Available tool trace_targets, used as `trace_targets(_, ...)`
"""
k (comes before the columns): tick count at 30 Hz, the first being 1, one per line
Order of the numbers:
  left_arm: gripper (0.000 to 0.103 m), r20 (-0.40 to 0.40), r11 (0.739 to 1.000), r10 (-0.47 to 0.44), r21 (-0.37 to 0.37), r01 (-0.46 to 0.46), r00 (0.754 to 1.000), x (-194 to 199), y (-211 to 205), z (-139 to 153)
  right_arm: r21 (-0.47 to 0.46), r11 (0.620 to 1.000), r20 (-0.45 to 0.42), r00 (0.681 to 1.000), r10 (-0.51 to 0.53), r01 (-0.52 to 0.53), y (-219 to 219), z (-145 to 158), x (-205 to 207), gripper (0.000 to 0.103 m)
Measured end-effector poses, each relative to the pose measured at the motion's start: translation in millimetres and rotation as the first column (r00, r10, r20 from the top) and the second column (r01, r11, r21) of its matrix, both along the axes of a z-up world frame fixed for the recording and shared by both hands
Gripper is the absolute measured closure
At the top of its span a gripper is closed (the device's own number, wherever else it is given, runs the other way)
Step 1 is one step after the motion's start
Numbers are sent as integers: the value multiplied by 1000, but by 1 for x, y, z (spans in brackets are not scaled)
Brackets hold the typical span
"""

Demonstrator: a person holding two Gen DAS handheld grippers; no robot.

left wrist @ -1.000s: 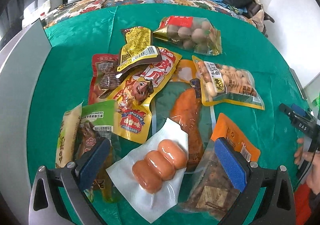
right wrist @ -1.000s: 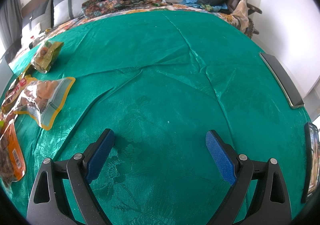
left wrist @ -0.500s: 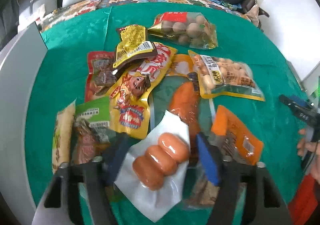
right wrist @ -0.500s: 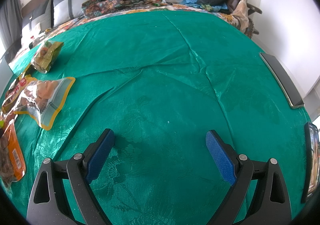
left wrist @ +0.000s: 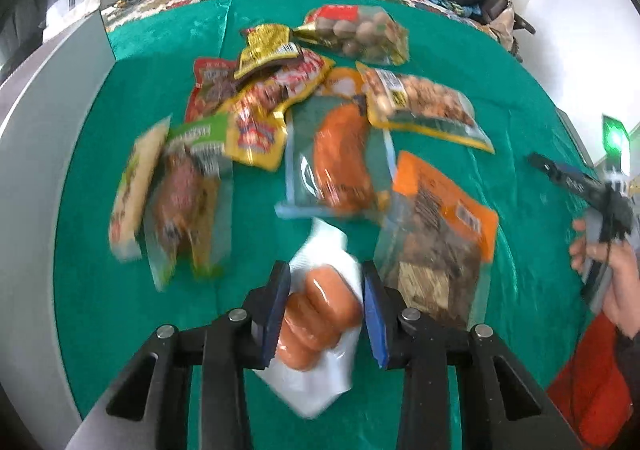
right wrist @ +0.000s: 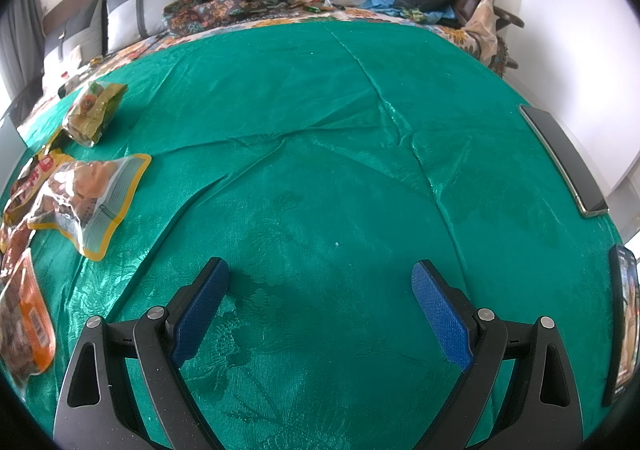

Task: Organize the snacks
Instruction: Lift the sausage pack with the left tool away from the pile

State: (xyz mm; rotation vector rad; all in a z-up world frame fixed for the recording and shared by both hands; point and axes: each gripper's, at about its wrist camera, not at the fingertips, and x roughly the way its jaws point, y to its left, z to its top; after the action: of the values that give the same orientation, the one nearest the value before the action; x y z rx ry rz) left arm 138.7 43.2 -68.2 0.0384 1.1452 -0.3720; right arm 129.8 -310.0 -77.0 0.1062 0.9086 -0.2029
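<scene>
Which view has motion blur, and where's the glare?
Left wrist view: snack pile smeared, worst on the green-labelled packet; the white vacuum pack of orange sausages, between the closing blue-padded left gripper, stays fairly sharp with glossy highlights. Right wrist view: crisp; sheen along creases in the green satin tablecloth; the open right gripper casts soft shadows.

Left gripper (left wrist: 323,306), wide apart a second ago, jaws closing on white sausage pack (left wrist: 320,314); pack pulled off snack pile toward camera, uncovering orange sausage pouch (left wrist: 340,162) beneath; view blurred.
</scene>
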Motion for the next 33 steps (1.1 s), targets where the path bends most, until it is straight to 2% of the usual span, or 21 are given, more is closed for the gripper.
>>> trace_targets(2, 68, -1, 1000, -14, -6, 14, 1000, -11, 0, 1, 0, 1000, 0, 1000, 0, 0, 0, 0, 0, 8)
trace_targets(4, 58, 15, 999, -26, -32, 27, 1000, -20, 5, 5, 0, 1000, 0, 1000, 0, 0, 0, 0, 0, 8)
trace_targets(6, 22, 30, 998, -20, -56, 22, 999, -24, 11, 9, 0, 1000, 0, 1000, 0, 0, 0, 0, 0, 8)
trace_targets(7, 18, 41, 997, -18, -71, 20, 999, -26, 16, 11, 0, 1000, 0, 1000, 0, 0, 0, 0, 0, 8)
trace_targets(10, 17, 32, 997, -37, -73, 39, 999, -27, 23, 11, 0, 1000, 0, 1000, 0, 0, 0, 0, 0, 8)
trace_targets(13, 17, 32, 991, -132, 31, 131, 991, -28, 12, 2, 0, 1000, 0, 1000, 0, 0, 0, 0, 0, 8)
trace_targets(16, 17, 84, 949, -264, 203, 243, 961, -29, -6, -4, 0, 1000, 0, 1000, 0, 0, 0, 0, 0, 8)
trace_targets(18, 17, 87, 928, -321, 231, 294, 943, -25, -12, -6, 0, 1000, 0, 1000, 0, 0, 0, 0, 0, 8)
trace_targets(20, 17, 57, 902, -375, 252, 350, 925, -21, -18, -15, 0, 1000, 0, 1000, -1, 1, 0, 0, 0, 8)
trace_targets(21, 13, 41, 892, -392, 262, 369, 919, -19, -19, -20, 0, 1000, 0, 1000, -1, 1, 0, 0, 0, 8)
trace_targets(22, 12, 54, 896, -392, 249, 368, 919, -18, -17, -19, 0, 1000, 0, 1000, -1, 1, 1, 0, 0, 8)
trace_targets(25, 12, -31, 911, -380, 163, 380, 925, -15, -10, -23, -1, 1000, 0, 1000, -1, 1, 0, -1, 0, 8)
trace_targets(26, 11, -37, 909, -386, 154, 387, 922, -21, -9, -23, -1, 1000, 0, 1000, -1, 1, 0, -1, 1, 8)
trace_targets(29, 11, -52, 879, -451, 151, 453, 891, -41, -13, -22, -1, 1000, 0, 1000, -1, 1, 0, -1, 0, 8)
trace_targets(33, 11, -69, 862, -484, 133, 488, 873, -53, -21, -21, -1, 1000, 0, 1000, -2, 2, 1, 0, 0, 8)
